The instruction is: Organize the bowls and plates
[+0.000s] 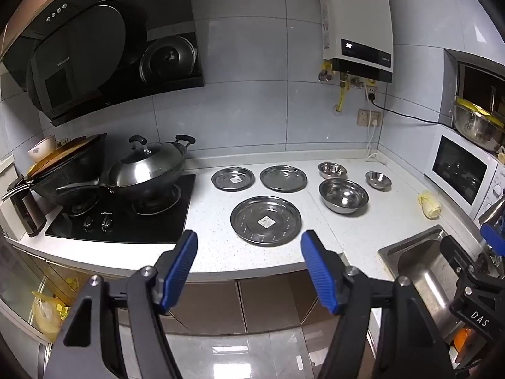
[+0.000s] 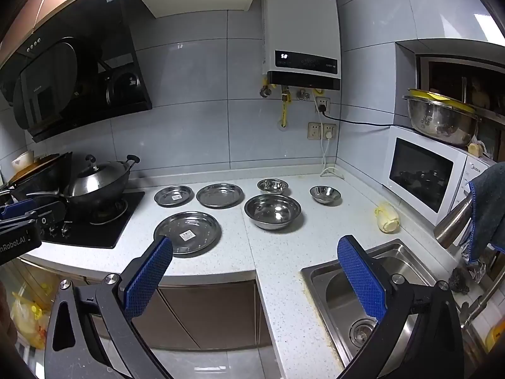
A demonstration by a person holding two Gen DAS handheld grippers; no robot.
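Observation:
Three steel plates lie on the white counter [image 1: 221,252]: a large plate [image 1: 265,220] [image 2: 187,231] in front, two smaller plates [image 1: 233,179] [image 1: 283,178] behind it. To their right stand a large steel bowl [image 1: 343,195] [image 2: 272,211] and two small bowls [image 1: 332,170] [image 1: 378,180]. My left gripper [image 1: 249,243] hangs open over the counter's front edge, just short of the large plate, holding nothing. My right gripper [image 2: 255,246] is open too, back from the counter edge between the large plate and the sink, nothing between its fingers.
A black hob [image 1: 126,218] with a lidded wok [image 1: 148,170] and a pan fills the left. A sink [image 2: 372,290] lies at the right front, a microwave [image 2: 423,177] with a big bowl on top at the right. A yellow cloth [image 2: 387,218] lies near it.

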